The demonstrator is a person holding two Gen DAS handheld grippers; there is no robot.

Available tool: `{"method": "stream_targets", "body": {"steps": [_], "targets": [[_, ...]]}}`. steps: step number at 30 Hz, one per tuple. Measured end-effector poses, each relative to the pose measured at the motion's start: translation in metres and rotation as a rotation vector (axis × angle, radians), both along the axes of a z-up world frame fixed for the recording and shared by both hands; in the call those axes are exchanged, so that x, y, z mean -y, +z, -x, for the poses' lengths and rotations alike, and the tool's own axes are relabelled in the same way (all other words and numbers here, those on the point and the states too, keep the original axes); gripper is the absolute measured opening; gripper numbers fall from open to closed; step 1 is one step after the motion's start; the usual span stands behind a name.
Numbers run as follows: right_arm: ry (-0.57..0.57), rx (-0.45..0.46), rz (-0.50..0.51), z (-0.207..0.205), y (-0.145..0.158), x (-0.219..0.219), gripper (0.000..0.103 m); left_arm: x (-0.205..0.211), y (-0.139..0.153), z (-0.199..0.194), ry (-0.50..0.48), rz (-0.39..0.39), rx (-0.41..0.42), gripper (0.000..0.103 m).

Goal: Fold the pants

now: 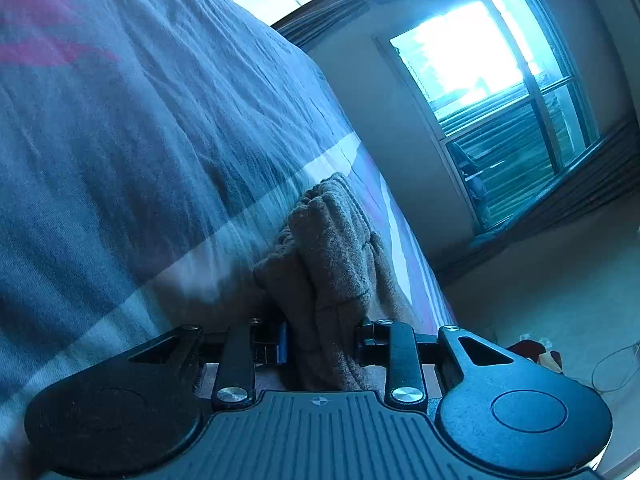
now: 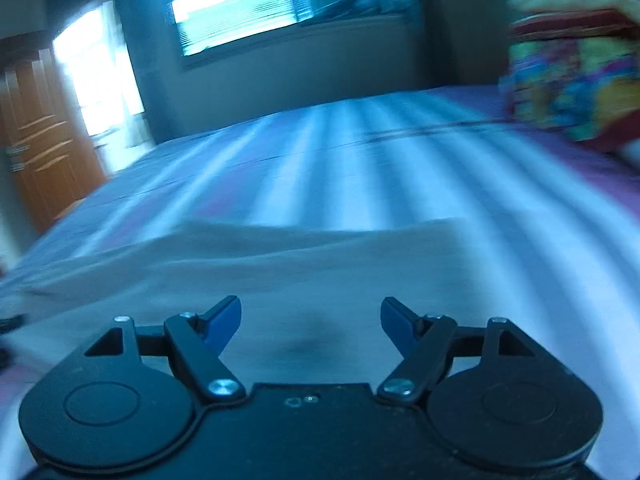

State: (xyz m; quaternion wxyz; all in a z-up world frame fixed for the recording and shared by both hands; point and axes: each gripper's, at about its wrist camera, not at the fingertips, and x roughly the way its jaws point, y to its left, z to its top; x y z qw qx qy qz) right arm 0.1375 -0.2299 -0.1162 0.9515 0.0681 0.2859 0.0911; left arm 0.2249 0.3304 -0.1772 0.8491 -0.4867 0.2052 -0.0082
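Here we keep the left gripper (image 1: 320, 344) clamped on the bunched brown pants (image 1: 332, 264) while the right gripper (image 2: 311, 322), fingers apart and empty, comes low over the flat cloth on the striped bed (image 2: 320, 160) to pinch 1 edge.

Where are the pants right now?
The brown pants lie spread on the striped bed just ahead of the open right gripper; the left gripper pinches a bunched part.

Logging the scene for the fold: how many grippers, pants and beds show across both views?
Grippers: 2, left gripper and right gripper
Pants: 1
Bed: 1
Total: 4
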Motion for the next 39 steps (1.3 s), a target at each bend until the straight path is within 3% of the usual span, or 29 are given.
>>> {"method": "stream_targets", "body": {"steps": [3, 5, 7, 14, 17, 23, 28, 32, 35, 39], "targets": [[0.129, -0.005, 0.025, -0.005, -0.004, -0.043, 0.075, -0.003, 0.002, 0.012, -0.003, -0.001, 0.004, 0.030], [0.153, -0.040, 0.080, -0.010, -0.012, -0.065, 0.075, -0.003, 0.003, 0.022, -0.003, -0.006, 0.011, 0.030], [0.119, -0.097, 0.151, -0.017, -0.023, -0.077, 0.075, -0.002, 0.006, 0.030, -0.003, -0.015, 0.014, 0.030], [0.050, -0.080, 0.159, -0.014, -0.020, -0.086, 0.076, -0.003, 0.003, 0.029, -0.008, -0.019, 0.021, 0.030], [0.058, -0.111, 0.208, -0.022, -0.033, -0.092, 0.078, -0.003, 0.009, 0.029, -0.010, -0.021, 0.025, 0.029], [0.074, -0.114, 0.218, -0.025, -0.034, -0.091, 0.079, 0.015, 0.073, 0.031, -0.067, -0.106, 0.152, 0.029], [0.084, -0.114, 0.203, -0.021, -0.031, -0.087, 0.079, 0.071, 0.154, 0.014, -0.180, -0.242, 0.264, 0.029], [0.022, -0.075, 0.124, -0.006, -0.017, -0.058, 0.079, 0.136, 0.197, -0.003, -0.296, -0.340, 0.313, 0.029], [-0.071, -0.023, 0.015, 0.012, -0.009, -0.005, 0.079, 0.197, 0.212, -0.020, -0.400, -0.415, 0.329, 0.029], [-0.211, 0.004, -0.085, 0.033, -0.006, 0.074, 0.079, 0.283, 0.204, -0.044, -0.559, -0.457, 0.310, 0.029]]}}
